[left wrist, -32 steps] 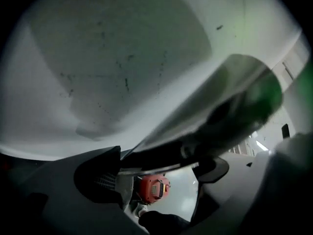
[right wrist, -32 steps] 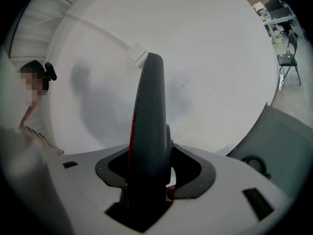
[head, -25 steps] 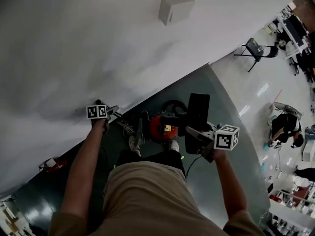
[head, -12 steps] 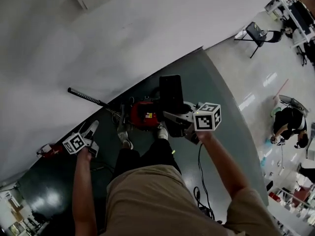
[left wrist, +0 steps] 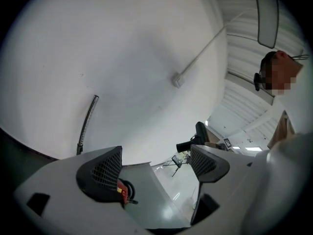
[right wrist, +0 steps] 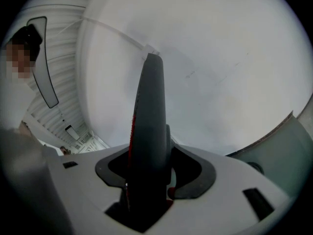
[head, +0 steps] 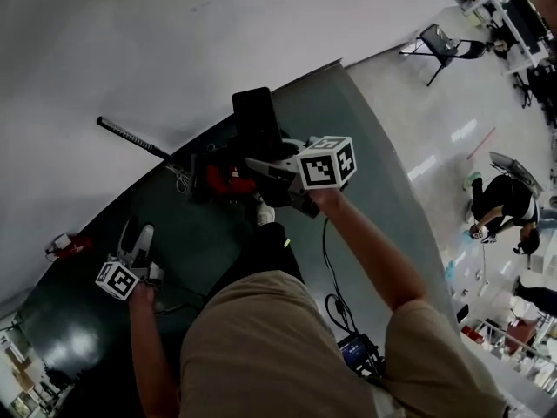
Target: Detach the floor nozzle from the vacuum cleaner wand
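The black floor nozzle (head: 258,122) is off the wand and stands up between the jaws of my right gripper (head: 271,169), which is shut on it. In the right gripper view the nozzle (right wrist: 149,126) fills the gap of the right gripper (right wrist: 150,174). The dark wand (head: 130,138) leans alone against the white wall, also seen as a thin wand (left wrist: 86,124) in the left gripper view. My left gripper (head: 137,234) hangs low at the left, open and empty; nothing lies between the pads of the left gripper (left wrist: 156,163). The red vacuum body (head: 226,181) sits on the dark floor.
A white wall (head: 174,50) rises behind the dark green floor strip (head: 365,172). A cable (head: 333,296) trails on the floor by my legs. A small red object (head: 65,246) lies far left. A crouching person (head: 500,209) and a chair (head: 439,42) are off to the right.
My left gripper left the wand by the wall and swung down to the left, empty. The wand stays leaning on the wall. The right gripper carried the nozzle leftward.
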Tool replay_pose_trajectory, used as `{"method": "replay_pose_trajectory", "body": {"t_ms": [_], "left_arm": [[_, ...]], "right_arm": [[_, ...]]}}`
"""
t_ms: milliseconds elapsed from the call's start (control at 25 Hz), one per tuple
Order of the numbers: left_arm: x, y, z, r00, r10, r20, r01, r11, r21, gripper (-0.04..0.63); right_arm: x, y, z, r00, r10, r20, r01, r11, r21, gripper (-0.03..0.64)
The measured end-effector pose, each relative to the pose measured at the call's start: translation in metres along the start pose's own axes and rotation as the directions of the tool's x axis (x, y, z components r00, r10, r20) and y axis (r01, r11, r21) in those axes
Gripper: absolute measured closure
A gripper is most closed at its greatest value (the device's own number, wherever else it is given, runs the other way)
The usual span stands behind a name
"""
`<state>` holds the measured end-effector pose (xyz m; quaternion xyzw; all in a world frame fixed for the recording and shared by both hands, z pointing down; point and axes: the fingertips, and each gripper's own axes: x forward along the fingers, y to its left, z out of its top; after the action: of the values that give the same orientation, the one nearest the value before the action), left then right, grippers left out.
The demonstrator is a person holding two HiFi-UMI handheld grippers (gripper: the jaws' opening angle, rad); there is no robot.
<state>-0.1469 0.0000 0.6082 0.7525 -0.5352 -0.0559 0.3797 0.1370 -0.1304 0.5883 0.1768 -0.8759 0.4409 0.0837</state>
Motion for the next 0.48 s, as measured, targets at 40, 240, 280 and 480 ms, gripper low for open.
{"method": "replay_pose_trajectory", "body": {"t_ms": [40,240,280,480], "left_arm": [[-0.011,-0.007,-0.001,1.000,-0.013,0.023,0.013,1.000,0.013,0.147],[-0.058,-0.037,-0.019,0.995,-0.077,0.070,0.073,0.995,0.068,0.149],[-0.065,-0.041,-0.024,0.994,-0.086,0.070,0.080,0.994,0.076,0.149],[-0.097,-0.071,-0.057,0.991,-0.124,0.057,0.116,0.985,0.126,0.149]], "right_arm": [[0.001,0.009,-0.006,1.000,0.003,-0.003,-0.003,1.000,-0.012,0.390],[0.007,0.057,-0.043,1.000,0.022,-0.020,-0.023,0.998,-0.058,0.390],[0.010,0.067,-0.053,0.999,0.028,-0.031,-0.030,0.997,-0.067,0.390],[0.020,0.112,-0.105,0.994,0.049,-0.100,-0.061,0.991,-0.119,0.390]]}}
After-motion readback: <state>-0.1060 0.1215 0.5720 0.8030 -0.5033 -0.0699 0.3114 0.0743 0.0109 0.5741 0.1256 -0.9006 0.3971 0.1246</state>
